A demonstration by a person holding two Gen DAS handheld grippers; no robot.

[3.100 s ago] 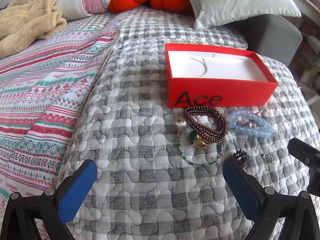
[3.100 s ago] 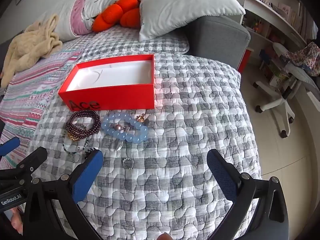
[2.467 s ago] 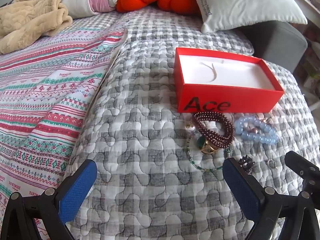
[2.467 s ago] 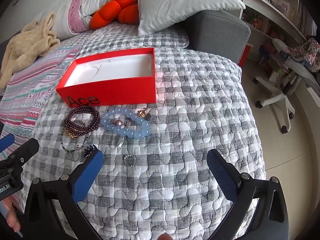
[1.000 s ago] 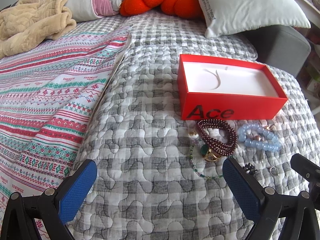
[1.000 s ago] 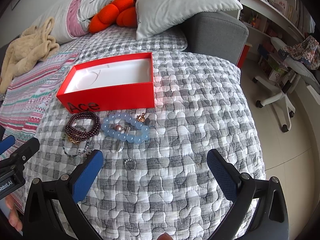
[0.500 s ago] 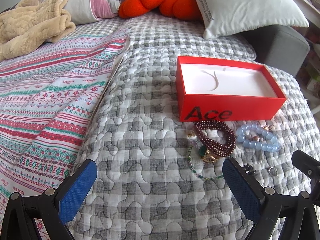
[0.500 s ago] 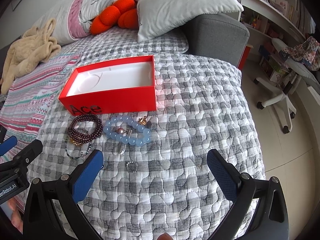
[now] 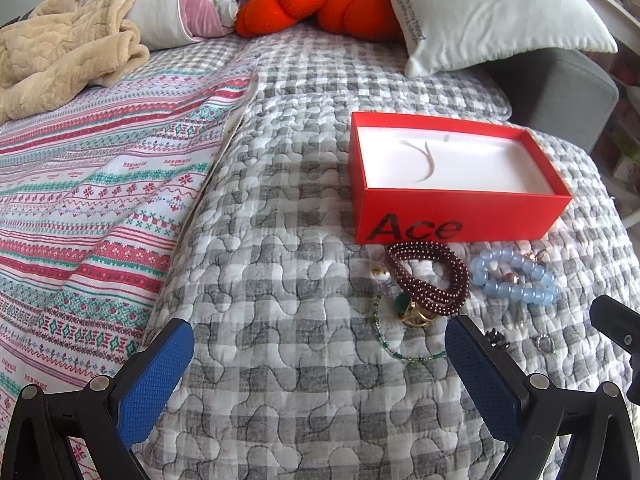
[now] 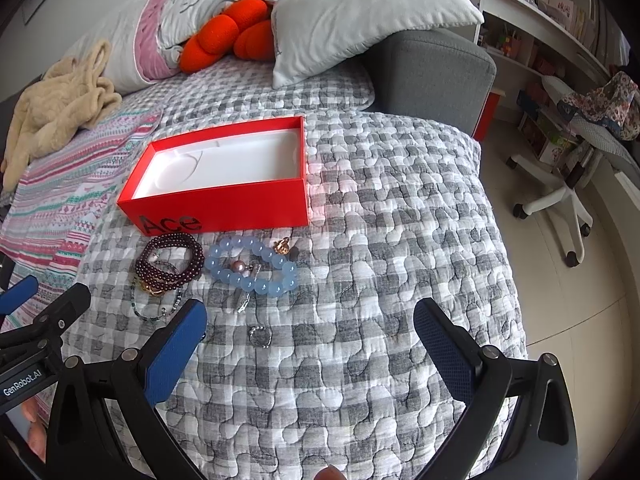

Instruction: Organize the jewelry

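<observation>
You've barely started: the red box (image 10: 224, 204) holds no jewelry, and the dark bead bracelet (image 10: 168, 266), blue bead bracelet (image 10: 252, 266) and small ring (image 10: 260, 336) all lie just in front of it. Your left gripper (image 9: 320, 372) and right gripper (image 10: 310, 344) gape wide, empty.

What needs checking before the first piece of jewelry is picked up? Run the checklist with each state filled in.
1. Red box open, white tray holding no jewelry: ok.
2. Left claw open, holding nothing: ok.
3. Right claw open, holding nothing: ok.
4. Blue bead bracelet lies flat on the quilt, uncovered from above: ok.
5. Dark red bead bracelet free of other pieces: not ok, it lies over a gold ring and a thin green strand.
6. Small silver ring apart from the rest, near the right claw: ok.
</observation>
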